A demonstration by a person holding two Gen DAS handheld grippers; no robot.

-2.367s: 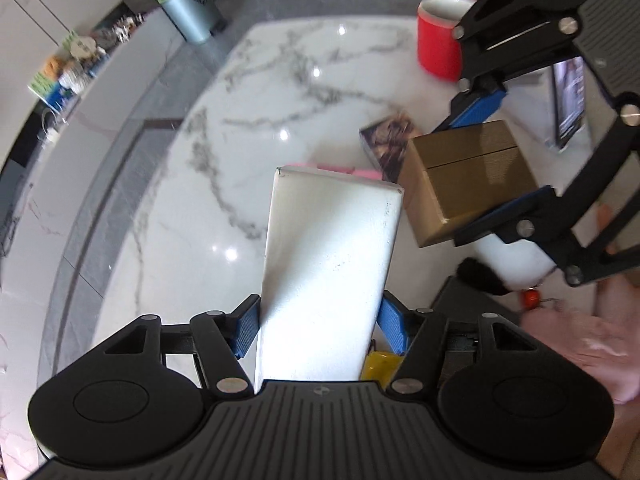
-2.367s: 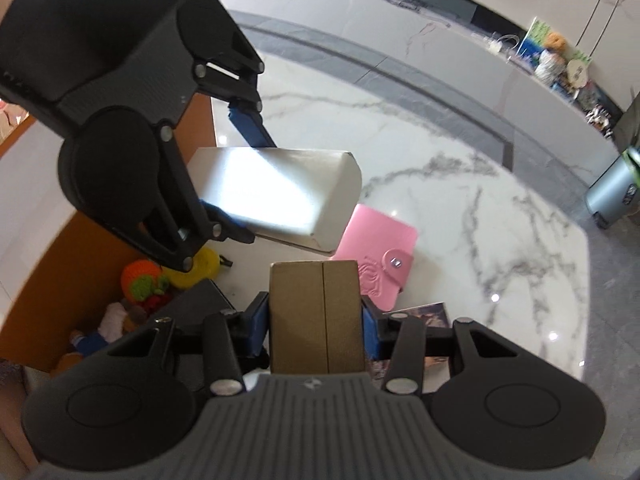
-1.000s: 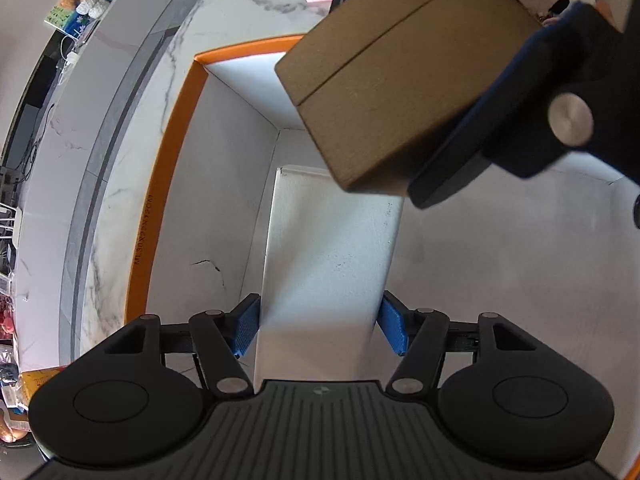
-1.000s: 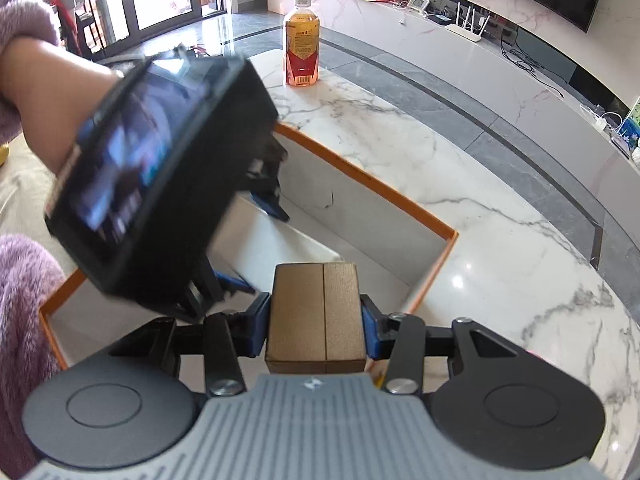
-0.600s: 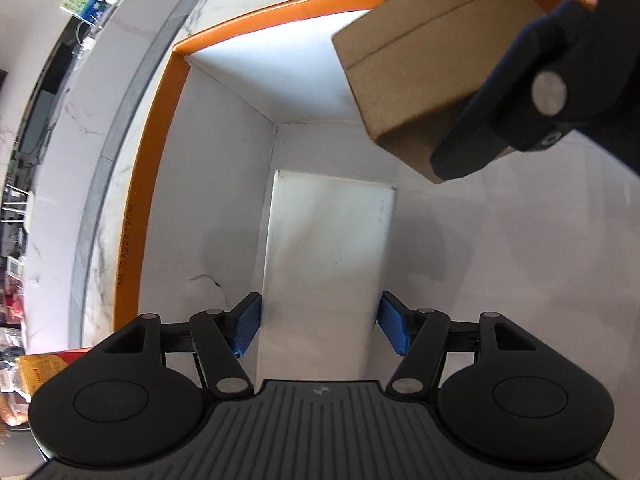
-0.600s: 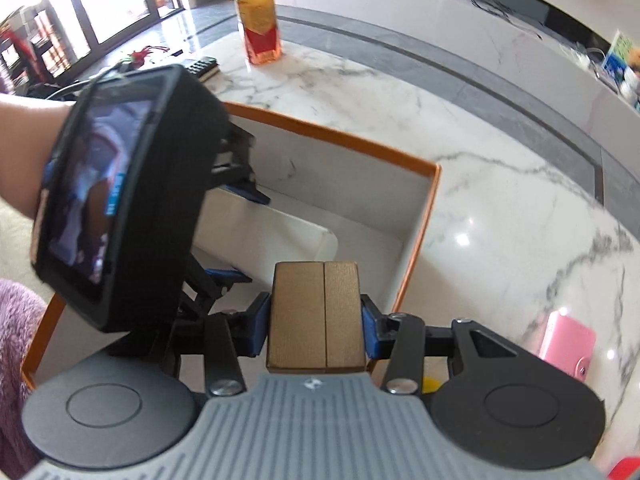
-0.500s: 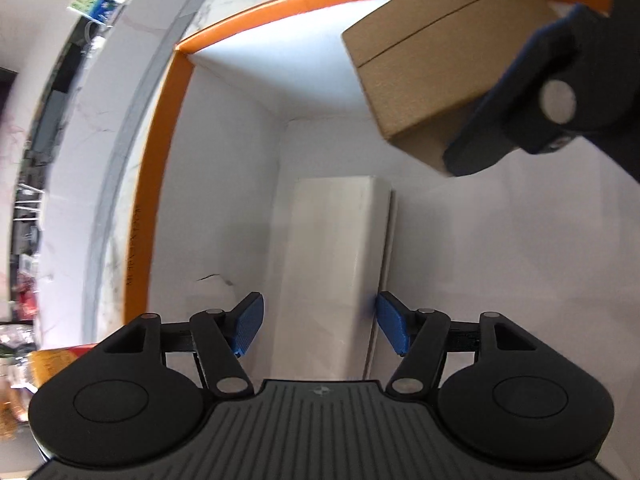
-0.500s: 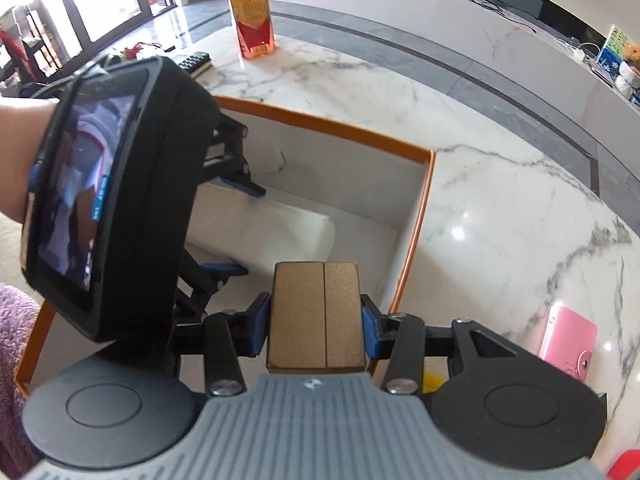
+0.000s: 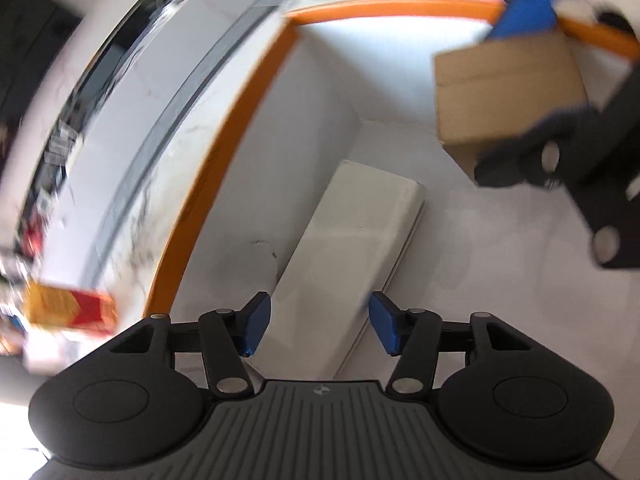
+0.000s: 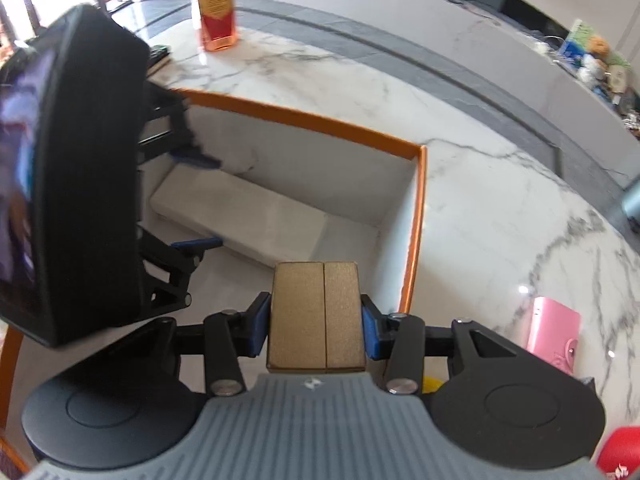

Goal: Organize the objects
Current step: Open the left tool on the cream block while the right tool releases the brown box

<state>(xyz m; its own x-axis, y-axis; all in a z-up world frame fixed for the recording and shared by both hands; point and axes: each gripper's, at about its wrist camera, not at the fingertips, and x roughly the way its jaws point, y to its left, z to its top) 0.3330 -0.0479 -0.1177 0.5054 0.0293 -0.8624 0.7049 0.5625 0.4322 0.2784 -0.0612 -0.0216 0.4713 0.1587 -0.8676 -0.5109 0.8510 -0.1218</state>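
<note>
**White box down in the bin, gold box hanging over it**

The white box (image 9: 352, 240) lies flat on the floor of the orange-rimmed bin (image 9: 224, 152), along its left wall as the left wrist view has it. The left gripper (image 9: 320, 326) hovers just above the box's near end, jaws closing with blue pads clear of its sides, gripping nothing. Over the same bin, the right gripper (image 10: 316, 324) has its jaws clamped on the gold box (image 10: 318, 316), held above the bin's near corner. Outside the bin on the marble tabletop (image 10: 480, 208): a pink wallet (image 10: 554, 334) to the right, an amber bottle (image 10: 216, 8) beyond the far rim.
</note>
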